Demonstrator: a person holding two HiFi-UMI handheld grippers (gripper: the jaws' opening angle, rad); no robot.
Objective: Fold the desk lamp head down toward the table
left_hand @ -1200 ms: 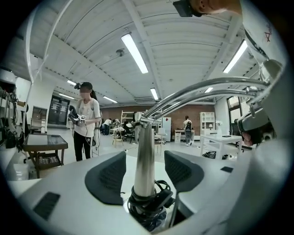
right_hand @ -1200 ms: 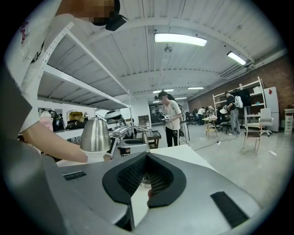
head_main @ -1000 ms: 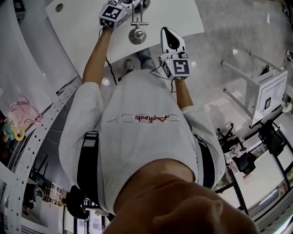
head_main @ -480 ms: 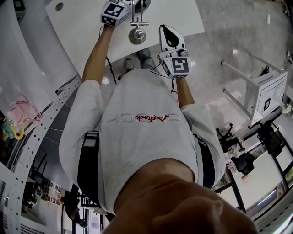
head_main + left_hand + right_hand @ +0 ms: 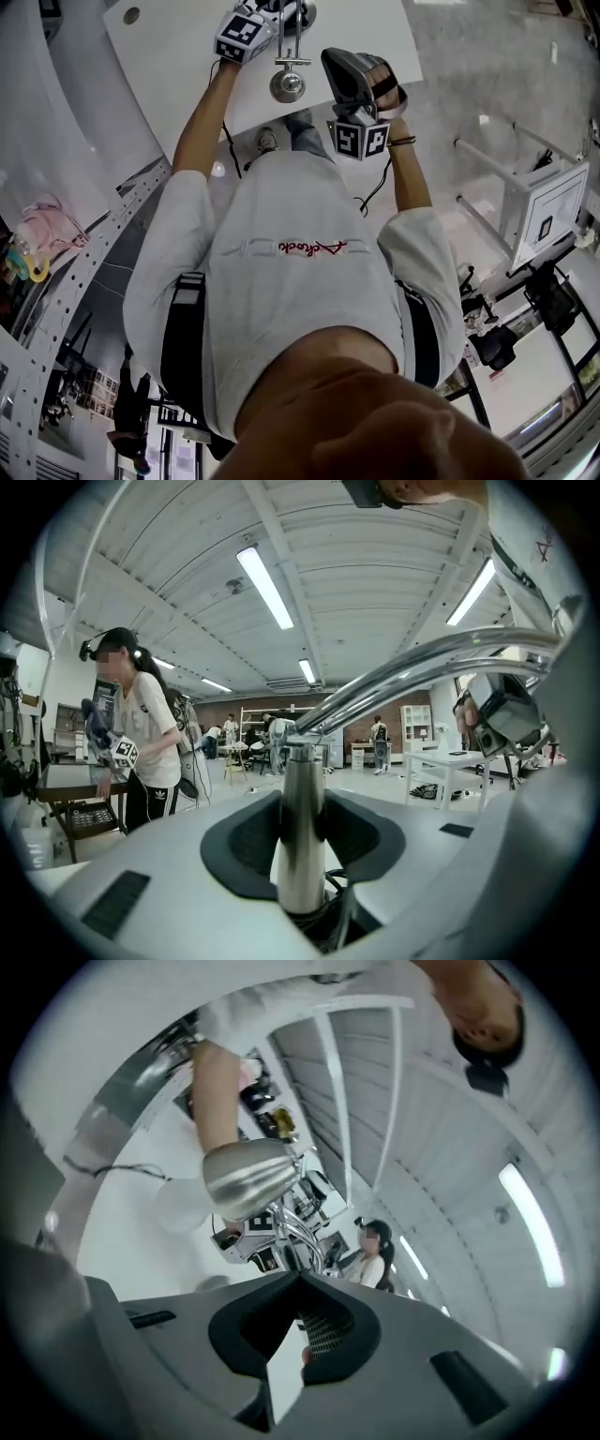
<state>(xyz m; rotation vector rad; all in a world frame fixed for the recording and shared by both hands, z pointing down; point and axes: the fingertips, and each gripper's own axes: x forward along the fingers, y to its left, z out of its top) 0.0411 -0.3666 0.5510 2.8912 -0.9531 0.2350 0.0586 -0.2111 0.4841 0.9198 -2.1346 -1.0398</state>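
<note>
A chrome desk lamp stands on the white table (image 5: 187,56). Its round head (image 5: 287,86) hangs from a bent arm (image 5: 292,42). My left gripper (image 5: 284,14) is at the lamp's upright post (image 5: 302,855); its jaws have just been closing and now press on that post, with the arm (image 5: 422,667) sweeping up to the right. My right gripper (image 5: 336,66) is rolled on its side just right of the head, apart from it. In the right gripper view the jaws (image 5: 300,1283) are shut on nothing, and the head (image 5: 248,1177) hangs ahead of them.
A black cable (image 5: 228,141) runs off the table's near edge. A perforated rack with pink items (image 5: 42,239) is at the left, a small white table (image 5: 553,197) at the right. A person (image 5: 141,733) with grippers stands in the background.
My right gripper has rolled onto its side and moved up toward the lamp head. The left gripper stayed at the lamp post.
</note>
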